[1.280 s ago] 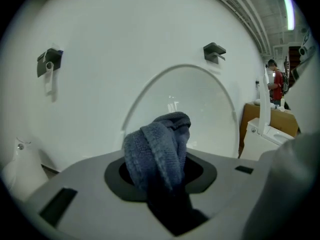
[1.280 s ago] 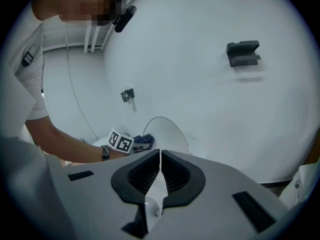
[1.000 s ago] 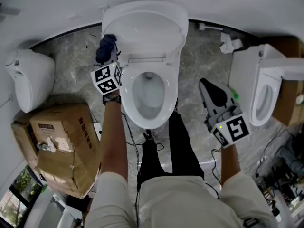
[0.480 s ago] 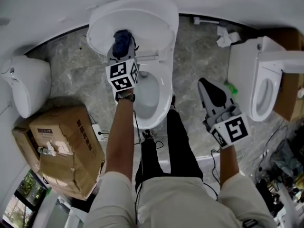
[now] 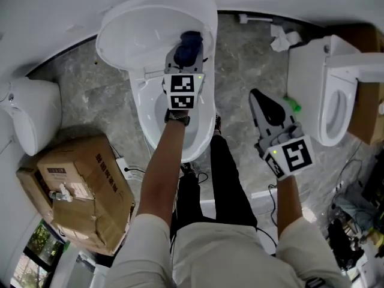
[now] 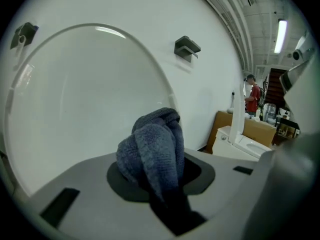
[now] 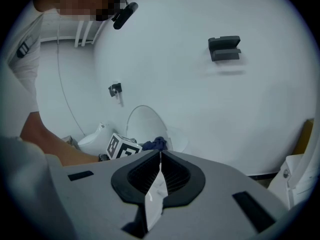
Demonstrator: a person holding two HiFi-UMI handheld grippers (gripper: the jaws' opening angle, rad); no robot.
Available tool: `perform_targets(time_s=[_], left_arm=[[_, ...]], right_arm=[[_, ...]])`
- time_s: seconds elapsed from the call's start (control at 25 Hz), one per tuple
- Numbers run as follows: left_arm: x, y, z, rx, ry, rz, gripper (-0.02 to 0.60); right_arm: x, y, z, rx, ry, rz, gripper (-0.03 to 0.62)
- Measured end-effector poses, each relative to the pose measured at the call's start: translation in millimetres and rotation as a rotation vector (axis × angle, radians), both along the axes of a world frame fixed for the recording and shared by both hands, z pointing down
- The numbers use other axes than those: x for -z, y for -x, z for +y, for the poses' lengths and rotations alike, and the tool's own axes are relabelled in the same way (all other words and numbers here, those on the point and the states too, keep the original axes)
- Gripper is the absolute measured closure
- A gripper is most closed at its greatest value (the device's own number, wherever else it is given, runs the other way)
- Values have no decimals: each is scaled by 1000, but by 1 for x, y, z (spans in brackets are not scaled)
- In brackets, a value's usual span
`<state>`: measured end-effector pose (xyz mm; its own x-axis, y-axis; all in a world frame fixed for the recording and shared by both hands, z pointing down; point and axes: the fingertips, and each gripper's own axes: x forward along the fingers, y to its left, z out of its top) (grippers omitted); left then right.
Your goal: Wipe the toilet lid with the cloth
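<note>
Now the left gripper pinched the cloth by the toilet lid; a hard rub could pull it out. The right gripper was closed.

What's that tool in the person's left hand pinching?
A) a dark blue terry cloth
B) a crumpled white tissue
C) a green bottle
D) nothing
A: the left gripper is clamped on the dark blue terry cloth, bunched before the raised white toilet lid.

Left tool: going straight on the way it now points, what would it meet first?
Probably the raised toilet lid, near its right edge; the held cloth would touch first. Depth is unclear.
</note>
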<state>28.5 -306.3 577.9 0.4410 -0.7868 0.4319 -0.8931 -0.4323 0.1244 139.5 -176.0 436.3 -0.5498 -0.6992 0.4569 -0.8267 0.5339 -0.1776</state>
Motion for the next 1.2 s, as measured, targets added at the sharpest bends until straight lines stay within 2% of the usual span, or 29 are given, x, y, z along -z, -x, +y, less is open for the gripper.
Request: perform_targets(time_s=[0.12,0.24,0.4,0.64,0.84,1.04,1.2], left_arm=[[-3,-17,2,-64,-12,-22,468],[-7,-2,2,-58,-14,-44,468],[-13,51,3,24,-3,-68,468],[-28,158,8,140,21,-168,468],[-40,220,21,247,69,-183,468],[-59,247,29,320,105,-162,468],[-74,235,29,320,134,-139,468]], right_arm=[[-1,2,-4,-29,-14,1,565],[-3,7,-6,-52,-18,-4,565],[-10,17,-9,-38,-18,1,565],[-19,51,-18,8,-9,-12,565],[-28,82,-26,66,11,-20,565],[-39,96,-32,97,33,-25,565],[-46,95,-37,90,41,-23,565]])
